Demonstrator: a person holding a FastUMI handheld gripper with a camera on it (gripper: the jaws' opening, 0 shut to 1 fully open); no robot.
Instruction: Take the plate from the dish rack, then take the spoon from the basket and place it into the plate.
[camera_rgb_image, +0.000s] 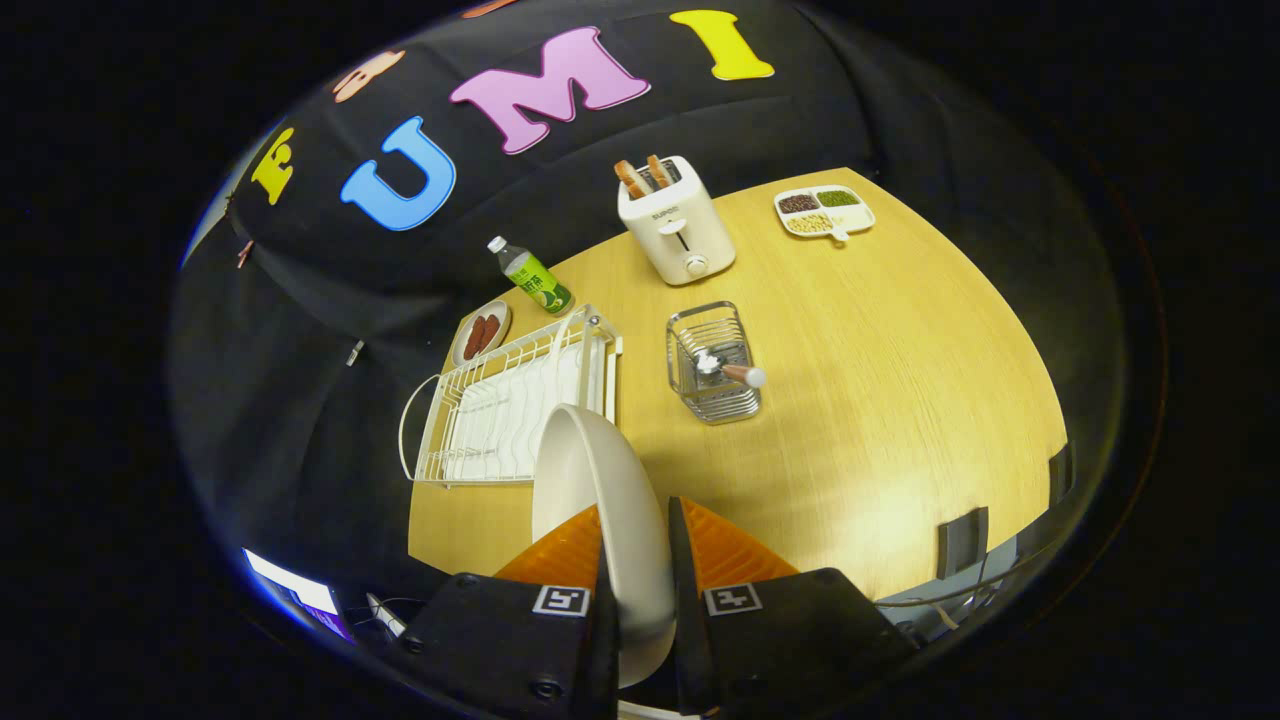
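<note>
Both fingers (610, 570) clamp one plate (600, 500) above one dish rack (510, 405), one basket (712, 365) holding one spoon (735, 372).

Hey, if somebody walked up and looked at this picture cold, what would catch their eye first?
First, the white plate, held on edge between the gripper's orange fingers, lifted clear of the white dish rack just beyond it. Next, the wire basket ahead of the fingers, with the spoon poking out. Farther back on the wooden table stands a white toaster with two slices of toast up.
</note>
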